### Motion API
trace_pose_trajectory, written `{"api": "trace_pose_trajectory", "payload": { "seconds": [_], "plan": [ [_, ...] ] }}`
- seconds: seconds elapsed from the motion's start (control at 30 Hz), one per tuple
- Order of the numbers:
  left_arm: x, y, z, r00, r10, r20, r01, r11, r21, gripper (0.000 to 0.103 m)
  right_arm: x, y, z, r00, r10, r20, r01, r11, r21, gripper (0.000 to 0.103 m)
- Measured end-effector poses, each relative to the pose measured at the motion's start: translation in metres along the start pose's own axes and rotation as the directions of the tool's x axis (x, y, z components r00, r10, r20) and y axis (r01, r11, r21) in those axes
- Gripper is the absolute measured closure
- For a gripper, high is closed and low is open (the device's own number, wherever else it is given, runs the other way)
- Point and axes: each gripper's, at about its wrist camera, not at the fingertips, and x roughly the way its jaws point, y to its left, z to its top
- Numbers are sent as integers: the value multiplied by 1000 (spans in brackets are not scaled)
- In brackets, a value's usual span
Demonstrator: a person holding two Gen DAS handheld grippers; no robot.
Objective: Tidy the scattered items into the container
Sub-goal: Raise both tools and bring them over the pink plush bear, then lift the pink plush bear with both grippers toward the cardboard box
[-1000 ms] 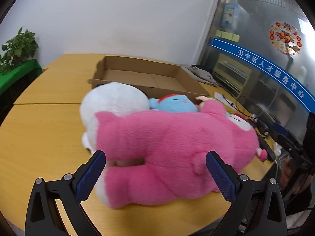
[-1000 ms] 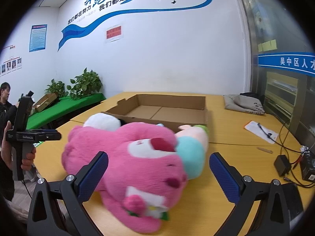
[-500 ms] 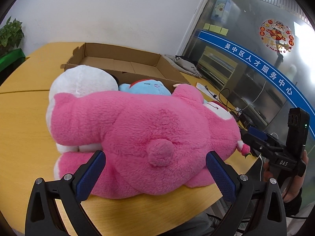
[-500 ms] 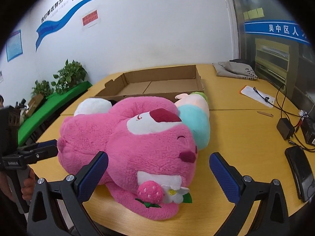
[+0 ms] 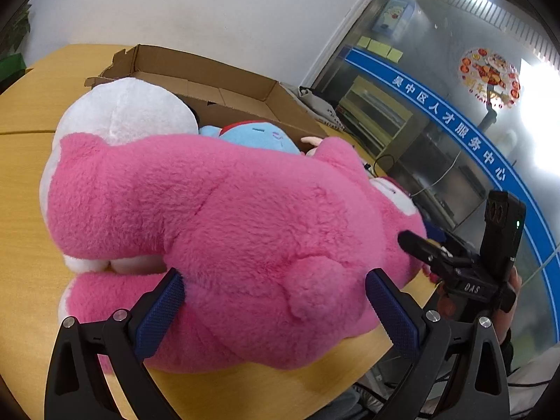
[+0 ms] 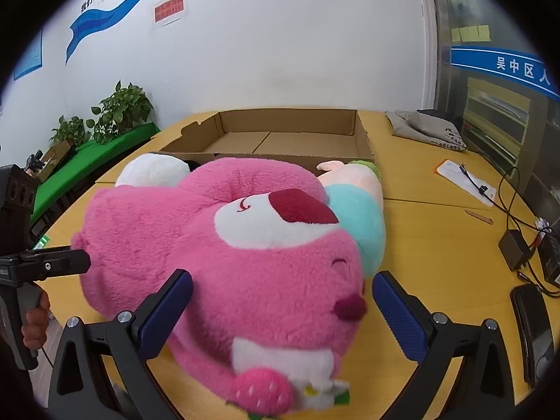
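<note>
My L wrist cam sits very near the pink plush bear [image 5: 245, 231], at its back/tail end, facing the cardboard box [image 5: 196, 80] beyond. R wrist cam sits close at the bear's face end [image 6: 266, 252], box [image 6: 294, 136] far behind. Both share bear, box, table [image 6: 437, 245]; each sees the opposite gripper.

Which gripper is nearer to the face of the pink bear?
Right. The right gripper straddles the pink bear at its face; the left gripper straddles its rear, by the tail.
</note>
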Motion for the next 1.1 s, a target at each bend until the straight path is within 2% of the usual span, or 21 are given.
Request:
{"api": "trace_pose_trajectory", "payload": {
  "seconds": [0.1, 0.27, 0.37, 0.63, 0.73, 0.83, 0.9, 0.97, 1.0, 1.1],
  "plan": [
    [5, 2, -4, 1000, 12, -4, -12, 1000, 13, 5, 14, -3, -1, 999, 49, -3, -48, 999, 16, 0],
    [1, 7, -8, 1000, -7, 3, 7, 1000, 5, 18, 20, -3, -9, 998, 58, 8, -58, 998, 5, 1],
    [-2, 9, -10, 1000, -28, 12, 28, 1000, 1, 23, 20, -6, -13, 998, 63, 3, -63, 998, 7, 1],
    [-5, 9, -7, 998, -62, 30, 63, 998, -25, 17, 5, -25, -22, 992, 126, -11, -125, 991, 56, 2],
    [-5, 4, -7, 999, -37, 33, 37, 999, -6, 18, 5, -18, -23, 993, 115, 9, -116, 992, 54, 9],
    [-8, 1, -10, 999, -30, 41, 29, 1000, 10, 29, 0, -9, -21, 994, 94, 49, -95, 995, 16, 19],
    [-9, -3, -10, 999, -24, 41, 23, 999, 25, 37, -2, -3, -22, 995, 80, 60, -79, 997, -13, 29],
    [-15, -13, -12, 998, -1, 55, -3, 998, 68, 48, -6, 2, -25, 994, 74, 81, -73, 997, -24, 36],
    [-21, -17, -13, 998, 3, 70, -9, 997, 78, 50, -8, 2, -25, 993, 76, 89, -74, 997, -23, 41],
    [-42, -32, -11, 994, -3, 108, -6, 997, 82, 51, -26, 4, -19, 985, 103, 136, -102, 995, -14, 44]
  ]
}}
